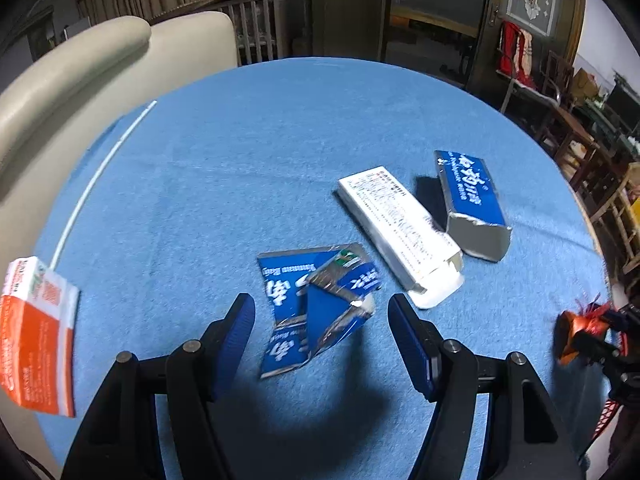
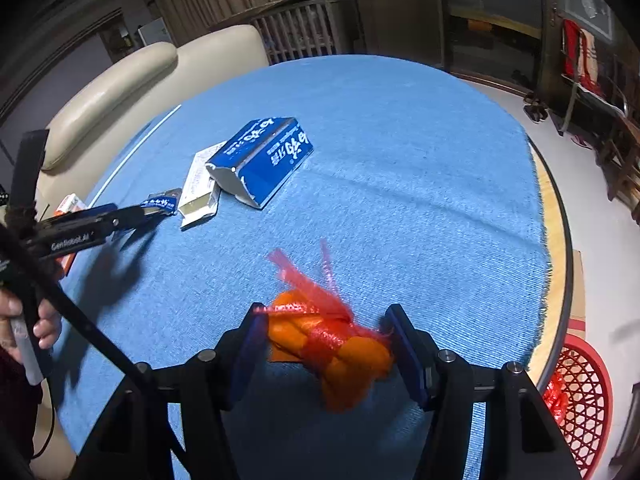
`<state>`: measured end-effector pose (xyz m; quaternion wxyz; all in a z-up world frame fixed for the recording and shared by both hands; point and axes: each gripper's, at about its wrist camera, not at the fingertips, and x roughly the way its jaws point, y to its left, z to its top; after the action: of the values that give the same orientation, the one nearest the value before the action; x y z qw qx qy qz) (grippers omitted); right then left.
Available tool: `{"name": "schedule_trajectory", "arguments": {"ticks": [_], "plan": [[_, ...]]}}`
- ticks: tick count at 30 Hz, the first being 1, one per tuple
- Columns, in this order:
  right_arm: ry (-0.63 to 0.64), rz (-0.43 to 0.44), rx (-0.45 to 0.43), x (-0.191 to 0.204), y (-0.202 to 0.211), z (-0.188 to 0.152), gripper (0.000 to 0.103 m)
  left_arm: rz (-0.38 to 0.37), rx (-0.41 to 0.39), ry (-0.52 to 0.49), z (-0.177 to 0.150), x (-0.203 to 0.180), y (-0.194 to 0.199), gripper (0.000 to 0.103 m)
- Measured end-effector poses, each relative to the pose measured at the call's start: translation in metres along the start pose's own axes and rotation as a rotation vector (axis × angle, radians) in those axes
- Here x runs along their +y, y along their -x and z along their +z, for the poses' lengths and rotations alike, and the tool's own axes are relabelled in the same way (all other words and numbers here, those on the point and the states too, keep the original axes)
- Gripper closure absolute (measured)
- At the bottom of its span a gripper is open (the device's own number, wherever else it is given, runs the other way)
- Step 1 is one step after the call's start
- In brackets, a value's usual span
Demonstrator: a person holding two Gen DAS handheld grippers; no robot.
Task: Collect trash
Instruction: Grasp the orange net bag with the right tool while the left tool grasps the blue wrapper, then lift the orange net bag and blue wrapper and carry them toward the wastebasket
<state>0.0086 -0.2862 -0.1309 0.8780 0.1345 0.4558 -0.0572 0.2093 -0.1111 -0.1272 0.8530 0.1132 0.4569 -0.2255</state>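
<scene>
Left gripper (image 1: 321, 320) jaws open around torn blue foil wrapper (image 1: 316, 312) mid-bench (image 1: 240, 140). Right gripper (image 2: 326, 342) jaws open astride orange peel in red mesh netting (image 2: 332, 340), near bench's right edge.

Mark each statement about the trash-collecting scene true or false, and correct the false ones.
1. The table has a blue cloth. True.
2. The left gripper is clamped on the white carton. False: its jaws stand open around the torn blue wrapper.
3. Orange peel in red netting sits between the right gripper fingers. True.
4. The red basket stands on the table. False: it is below, beside the table's edge.
</scene>
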Motion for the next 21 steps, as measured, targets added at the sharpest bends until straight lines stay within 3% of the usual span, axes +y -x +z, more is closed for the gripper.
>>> {"name": "schedule_trajectory", "arguments": {"ticks": [2,4,13,21], "plan": [[0.006,0.007,-0.001,0.001,-0.001,-0.001,0.042,-0.031,0.009,0.003,0.001,0.000,-0.004,0.058],[0.015,0.010,-0.008,0.001,0.000,-0.003,0.045,-0.053,0.033,0.004,0.002,-0.001,-0.009,0.065],[0.008,0.049,-0.023,0.005,0.009,-0.007,0.069,-0.058,0.019,0.025,-0.002,0.002,-0.010,0.066],[0.000,0.072,-0.050,0.010,0.025,-0.012,0.079,-0.039,-0.033,0.005,-0.018,-0.006,0.023,0.067]]}}
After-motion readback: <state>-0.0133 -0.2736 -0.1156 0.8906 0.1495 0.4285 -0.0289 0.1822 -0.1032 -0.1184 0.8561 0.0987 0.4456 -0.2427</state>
